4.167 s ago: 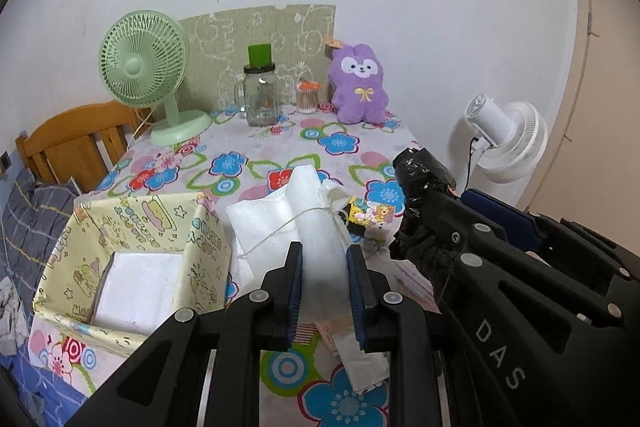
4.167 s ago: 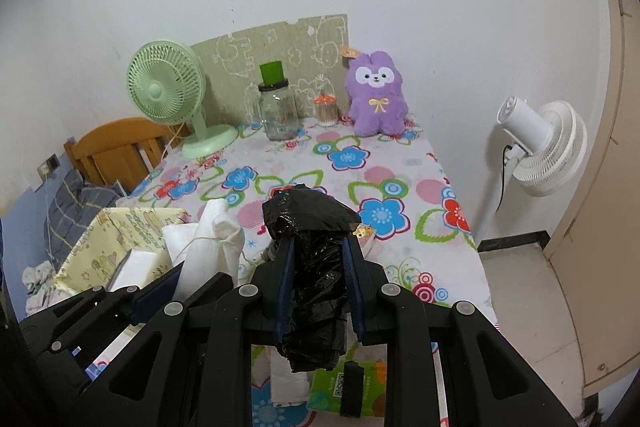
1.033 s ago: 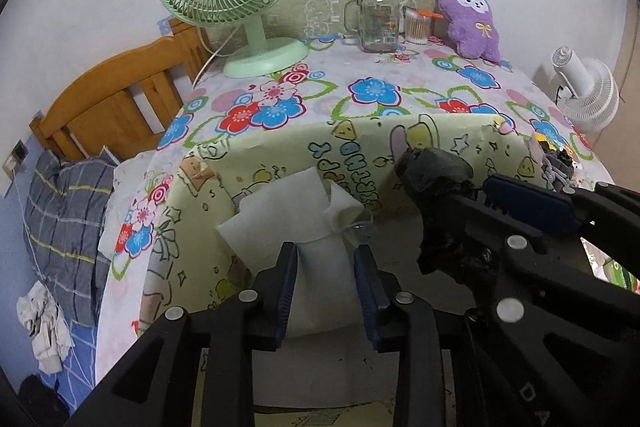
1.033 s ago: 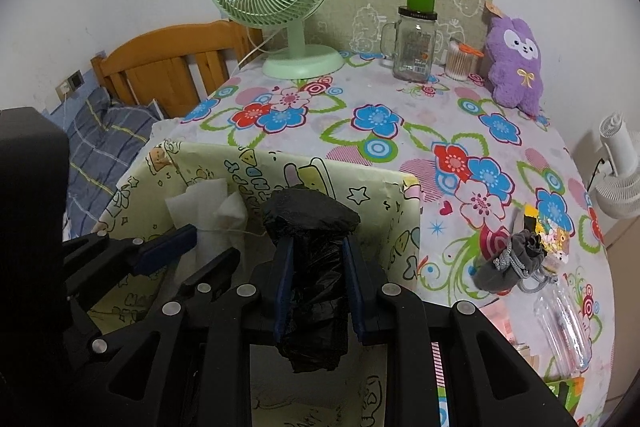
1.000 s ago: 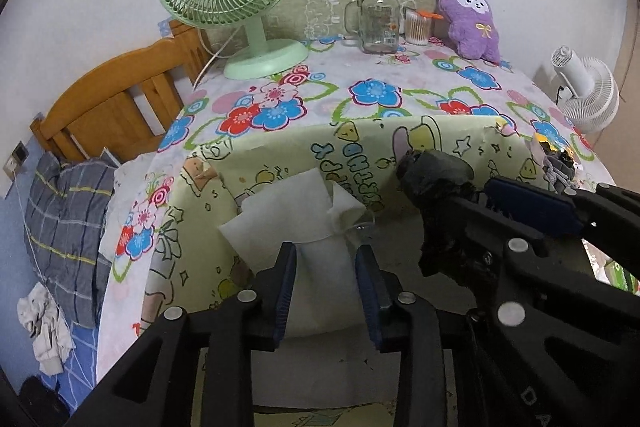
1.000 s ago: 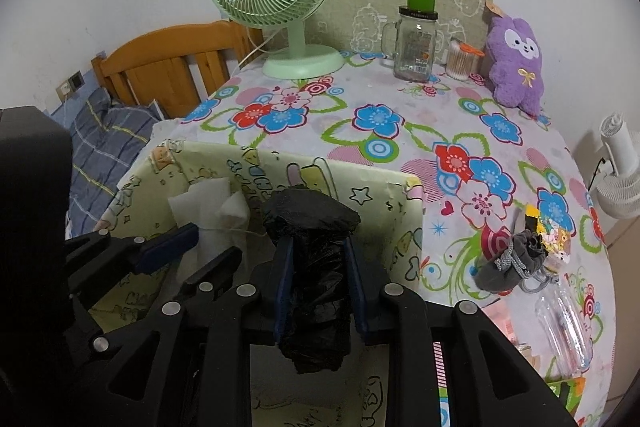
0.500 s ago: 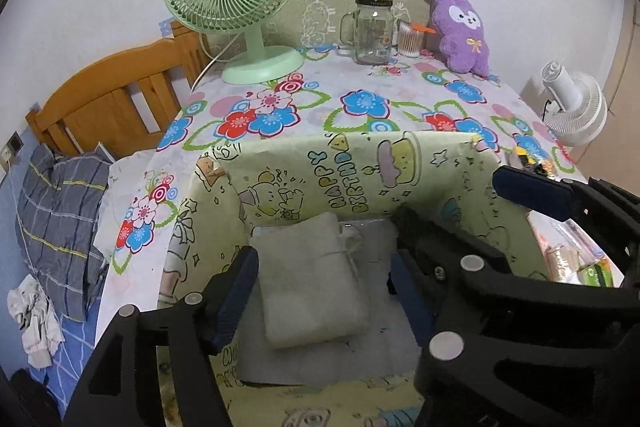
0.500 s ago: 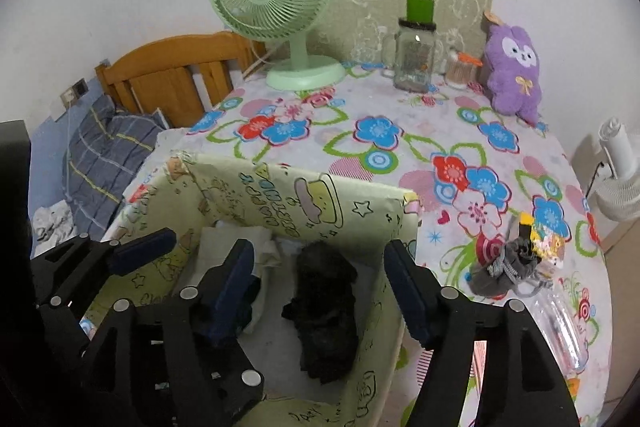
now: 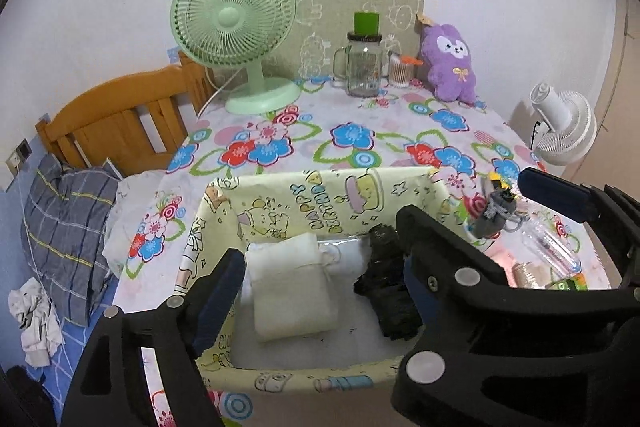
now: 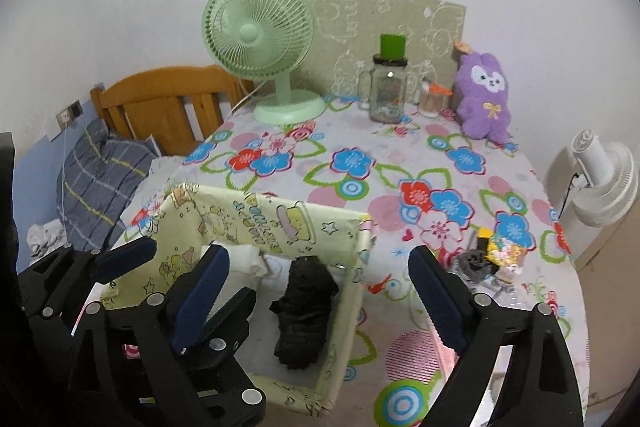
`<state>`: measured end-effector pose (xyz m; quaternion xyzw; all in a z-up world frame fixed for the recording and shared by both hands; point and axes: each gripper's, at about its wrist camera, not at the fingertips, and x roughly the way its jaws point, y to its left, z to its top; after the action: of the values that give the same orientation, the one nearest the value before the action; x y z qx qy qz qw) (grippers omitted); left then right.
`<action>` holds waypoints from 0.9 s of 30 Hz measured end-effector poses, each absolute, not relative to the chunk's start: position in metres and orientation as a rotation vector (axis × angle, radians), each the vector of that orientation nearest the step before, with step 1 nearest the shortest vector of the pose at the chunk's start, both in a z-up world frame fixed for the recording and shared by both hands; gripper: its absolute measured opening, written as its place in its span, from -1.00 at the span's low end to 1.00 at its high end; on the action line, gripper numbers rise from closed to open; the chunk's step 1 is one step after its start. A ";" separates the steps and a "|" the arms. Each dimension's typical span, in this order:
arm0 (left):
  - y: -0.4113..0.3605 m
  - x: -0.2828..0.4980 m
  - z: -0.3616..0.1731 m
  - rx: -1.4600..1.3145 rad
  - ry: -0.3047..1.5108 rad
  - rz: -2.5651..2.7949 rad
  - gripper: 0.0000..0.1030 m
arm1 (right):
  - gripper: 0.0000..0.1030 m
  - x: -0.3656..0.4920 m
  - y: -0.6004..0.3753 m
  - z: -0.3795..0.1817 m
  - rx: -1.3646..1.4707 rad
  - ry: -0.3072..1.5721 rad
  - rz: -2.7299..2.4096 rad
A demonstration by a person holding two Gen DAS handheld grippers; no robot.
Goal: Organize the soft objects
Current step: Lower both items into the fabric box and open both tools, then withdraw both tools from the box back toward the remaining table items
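Left wrist view: left hand-held gripper (image 9: 316,283) has jaws spread and opening, pinching nothing; the white fabric pouch (image 9: 290,287) lies flat below them inside the yellow printed box (image 9: 320,195). Right hand-held gripper (image 10: 320,295) likewise widens, empty, above the crumpled black plastic bag (image 10: 304,311) resting beside the pouch. The box stands on the floral-clothed surface (image 10: 360,163).

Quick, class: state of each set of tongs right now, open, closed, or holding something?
Left tongs: opening, empty; the white pouch lies loose in the box.
Right tongs: opening, empty; the black bag lies released in the box.
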<state>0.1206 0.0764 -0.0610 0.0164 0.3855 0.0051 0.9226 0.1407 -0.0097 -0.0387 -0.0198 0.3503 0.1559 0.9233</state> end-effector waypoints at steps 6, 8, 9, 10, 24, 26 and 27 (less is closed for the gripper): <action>0.064 0.113 -0.053 0.038 0.769 0.026 0.71 | 0.83 0.130 -0.023 -0.030 -0.036 0.698 0.308; 0.060 0.110 -0.050 0.041 0.764 0.023 0.71 | 0.83 0.127 -0.029 -0.028 -0.031 0.695 0.310; 0.057 0.109 -0.049 0.043 0.762 0.022 0.71 | 0.83 0.126 -0.031 -0.027 -0.031 0.692 0.310; 0.055 0.107 -0.048 0.045 0.760 0.019 0.71 | 0.83 0.124 -0.034 -0.025 -0.031 0.688 0.309; 0.016 0.090 -0.033 0.051 0.724 0.006 0.71 | 0.83 0.103 -0.075 -0.011 -0.013 0.652 0.295; 0.010 0.087 -0.030 0.050 0.717 0.004 0.72 | 0.83 0.101 -0.081 -0.009 -0.010 0.646 0.294; 0.008 0.086 -0.029 0.050 0.713 0.003 0.72 | 0.84 0.099 -0.084 -0.008 -0.010 0.641 0.292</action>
<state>0.0865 0.0078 -0.0290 0.0243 0.3491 0.0015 0.9368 0.0993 -0.0836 -0.0077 -0.0047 0.3139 0.1429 0.9386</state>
